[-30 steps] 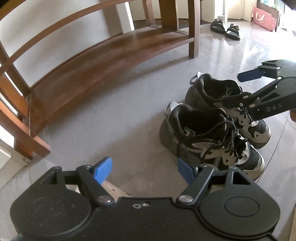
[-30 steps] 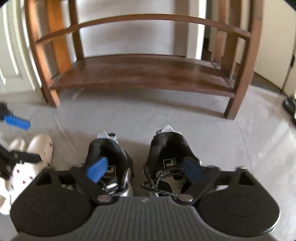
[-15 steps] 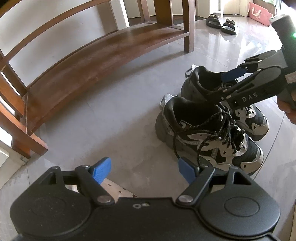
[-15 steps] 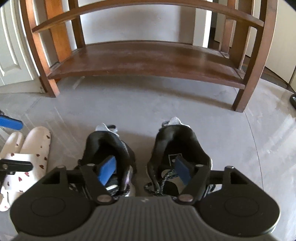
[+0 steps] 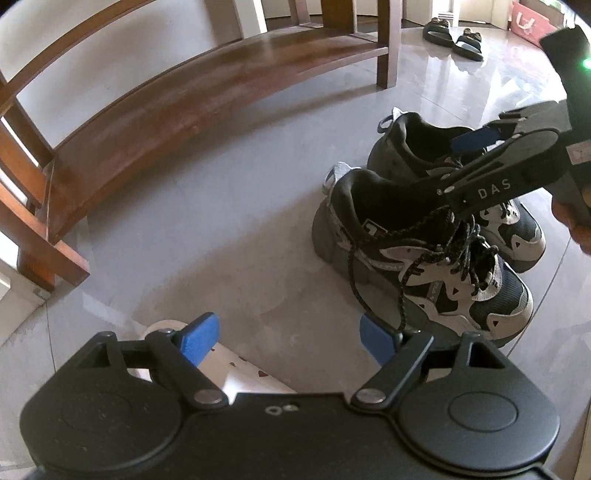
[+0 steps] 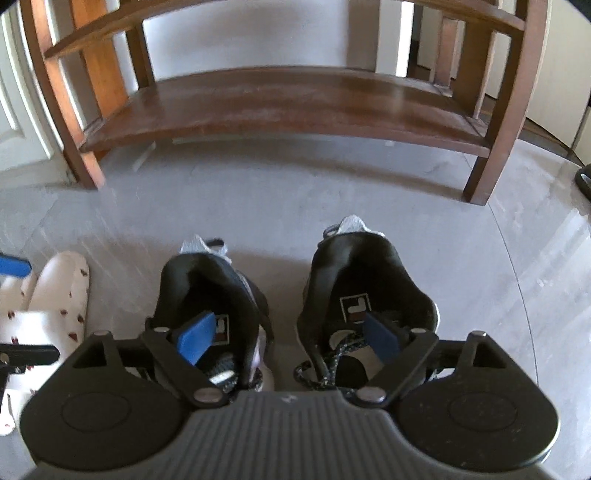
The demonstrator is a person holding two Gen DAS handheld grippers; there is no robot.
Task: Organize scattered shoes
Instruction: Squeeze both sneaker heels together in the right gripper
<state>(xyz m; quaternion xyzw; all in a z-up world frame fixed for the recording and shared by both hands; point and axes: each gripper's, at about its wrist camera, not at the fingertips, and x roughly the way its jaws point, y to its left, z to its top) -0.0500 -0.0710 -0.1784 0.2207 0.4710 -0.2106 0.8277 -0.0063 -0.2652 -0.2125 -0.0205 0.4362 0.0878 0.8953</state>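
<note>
Two black-and-grey sneakers stand side by side on the grey floor, the near one (image 5: 424, 266) and the far one (image 5: 417, 147). My right gripper (image 6: 288, 339) hangs low over them with its jaws opening. One blue pad sits in the left sneaker's (image 6: 207, 280) mouth, the other in the right sneaker's (image 6: 369, 273). The shoes' inner walls lie between the pads, which do not press on them. My left gripper (image 5: 288, 338) is also opening, over bare floor, with the toe of a white heart-print slipper (image 5: 251, 373) under its left pad. A pair of these slippers (image 6: 55, 295) lies left of the sneakers.
A low brown wooden shoe rack (image 6: 295, 107) stands against the wall beyond the sneakers, its bottom shelf bare. Dark sandals (image 5: 454, 35) and a red box (image 5: 532, 22) lie far off on the glossy floor. A hand (image 5: 580, 229) holds the right gripper.
The right gripper has sunk toward the sneakers and its jaws have spread, so a pad now sits inside each shoe. The left gripper has hardly moved and has widened slightly.
</note>
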